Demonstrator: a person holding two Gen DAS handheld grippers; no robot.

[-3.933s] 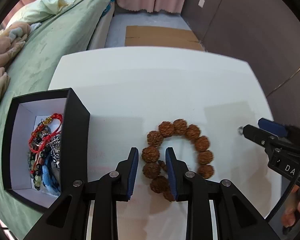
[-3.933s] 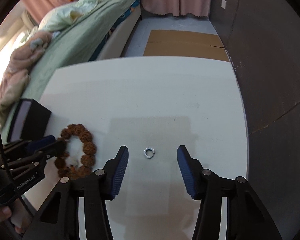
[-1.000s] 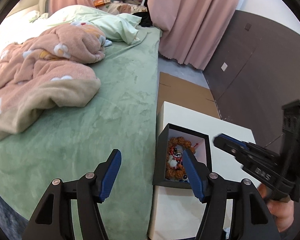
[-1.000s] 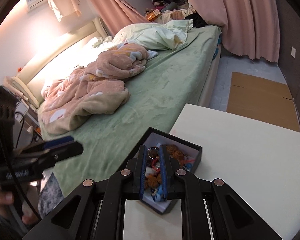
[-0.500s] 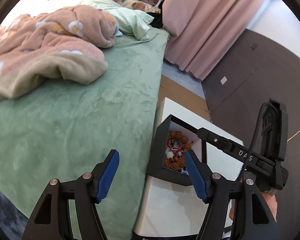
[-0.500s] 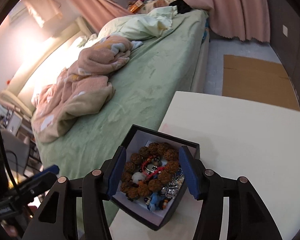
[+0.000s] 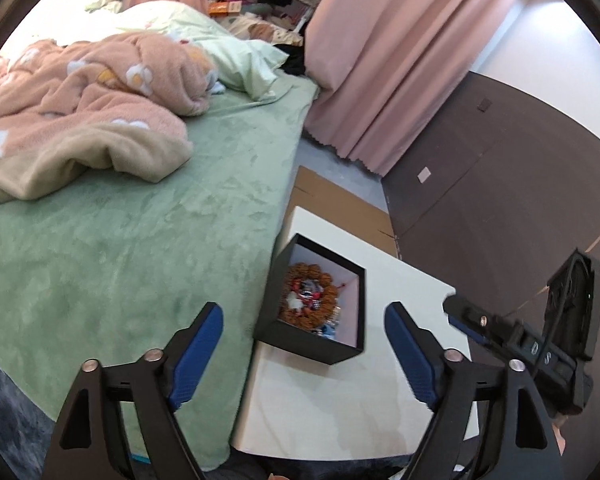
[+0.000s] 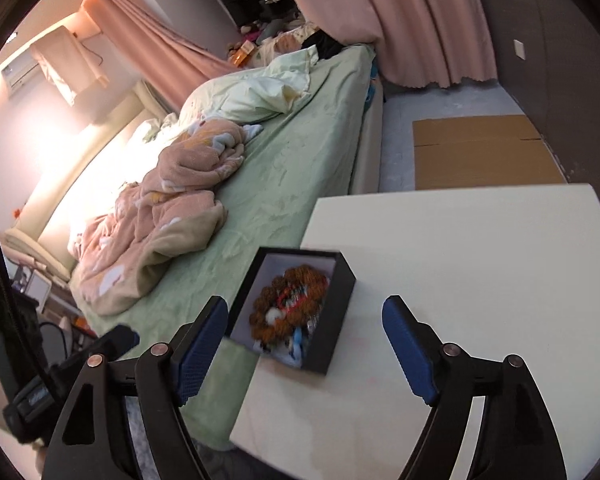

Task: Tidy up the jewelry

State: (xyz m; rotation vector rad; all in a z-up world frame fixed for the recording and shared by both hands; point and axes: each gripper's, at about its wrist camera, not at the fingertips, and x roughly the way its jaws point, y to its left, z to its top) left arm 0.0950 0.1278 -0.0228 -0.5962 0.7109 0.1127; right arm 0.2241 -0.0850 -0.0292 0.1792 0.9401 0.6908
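A black jewelry box (image 7: 356, 308) with a white lining stands at the left edge of the white table (image 7: 340, 392). A brown bead bracelet (image 7: 324, 304) lies in it on top of red, blue and silver pieces. The box (image 8: 340, 312) and bracelet (image 8: 300, 274) also show in the right wrist view. My left gripper (image 7: 304, 352) is open and empty, held above and in front of the box. My right gripper (image 8: 302, 344) is open and empty, also raised above the box. The right gripper's body shows at the right of the left wrist view (image 7: 540, 348).
A bed with a green sheet (image 7: 140, 240) and a pink blanket (image 7: 80, 112) runs along the table's left side. Flat cardboard (image 8: 480, 152) lies on the floor beyond the table. A dark wall (image 7: 500, 184) is to the right. Pink curtains (image 7: 380, 60) hang behind.
Both grippers have pulled up and back from the box. The right gripper, shut on a small ring one second ago, opened over the box and now stands wide open.
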